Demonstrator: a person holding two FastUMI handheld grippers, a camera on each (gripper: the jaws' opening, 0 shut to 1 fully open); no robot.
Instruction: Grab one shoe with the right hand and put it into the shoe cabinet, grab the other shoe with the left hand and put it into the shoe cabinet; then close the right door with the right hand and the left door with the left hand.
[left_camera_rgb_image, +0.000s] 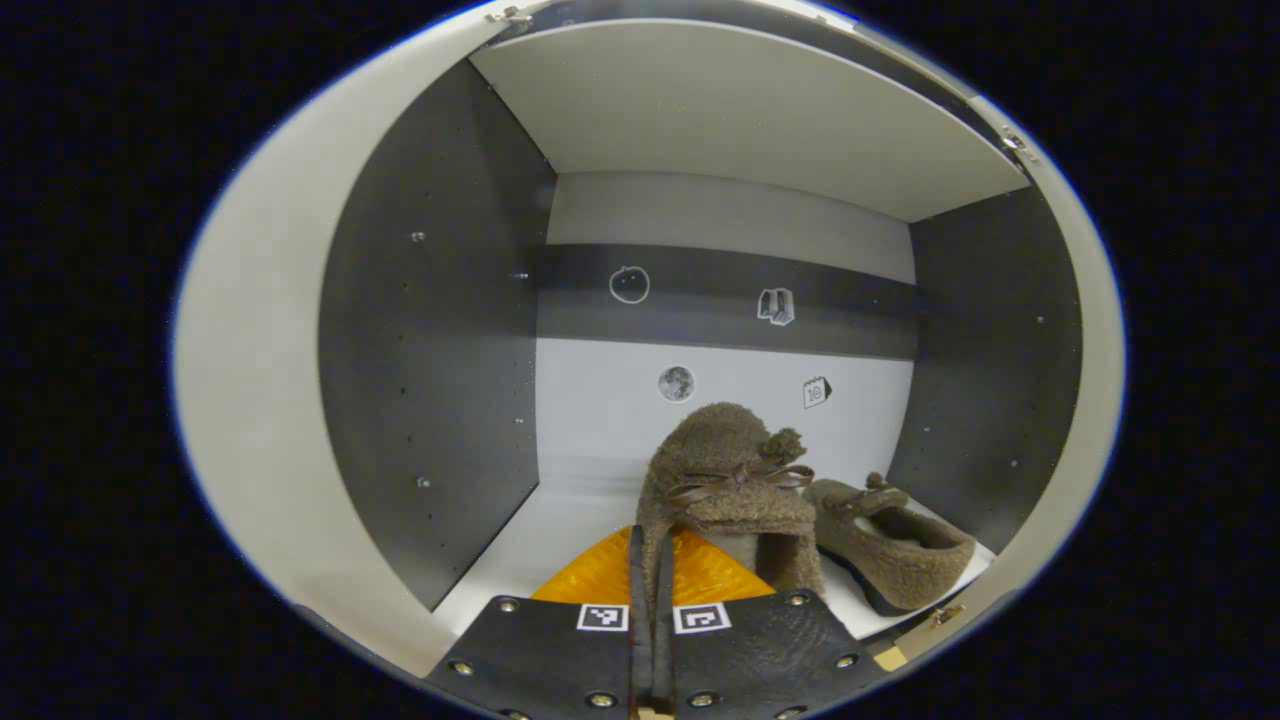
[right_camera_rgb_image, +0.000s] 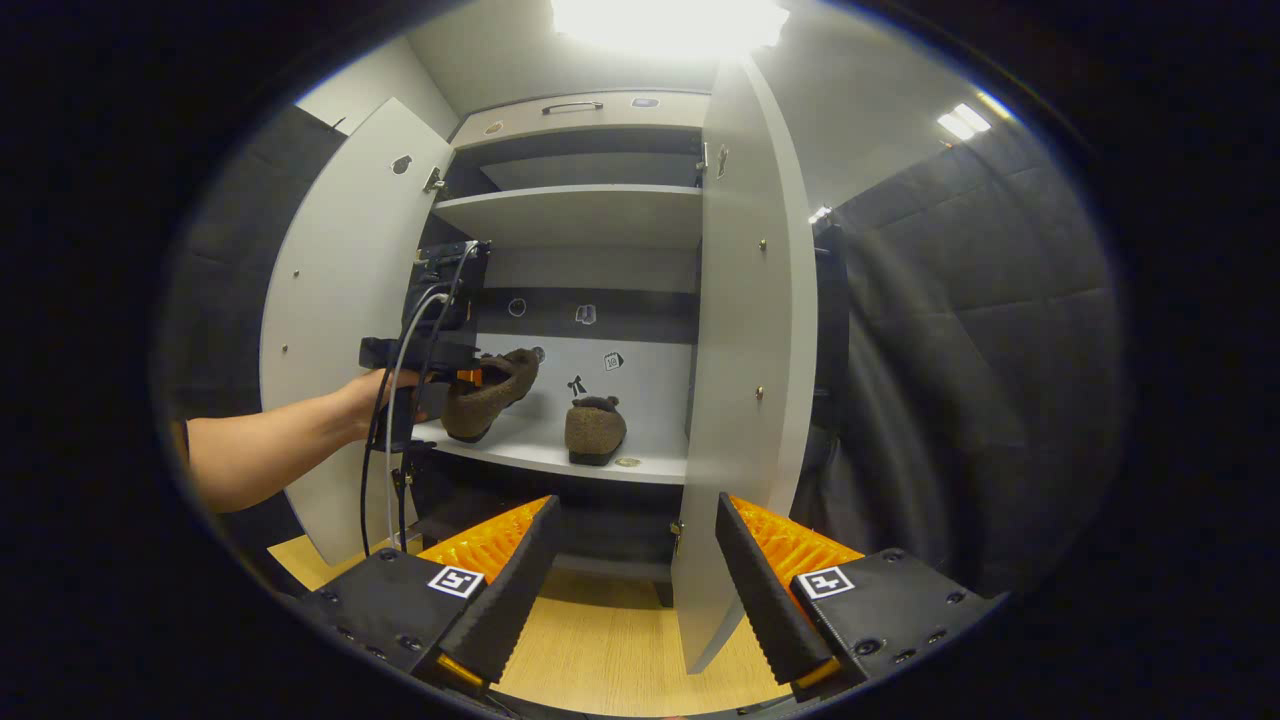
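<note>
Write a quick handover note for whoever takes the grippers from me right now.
Left gripper: shut on the second shoe, held inside the shoe cabinet above the shelf, not set down yet.
Right gripper: open, empty, in front of the right door.
Done: first shoe rests on the shelf.
Left: set down and release the second shoe, then close the right door, then the left door; both are open.

No brand name or word is legible anywhere. On the back panel (left_camera_rgb_image: 720, 300) of the shoe cabinet (right_camera_rgb_image: 590, 215), small pictogram stickers are seen: a round fruit outline (left_camera_rgb_image: 629, 284), a book sign (left_camera_rgb_image: 776, 306), a moon disc (left_camera_rgb_image: 676, 383) and a calendar icon (left_camera_rgb_image: 816, 392) on which the number 10 is shown. Square black-and-white coded markers (left_camera_rgb_image: 602, 617) are fixed on the left claw (left_camera_rgb_image: 650, 560) and on the right claw (right_camera_rgb_image: 640, 560).
</note>
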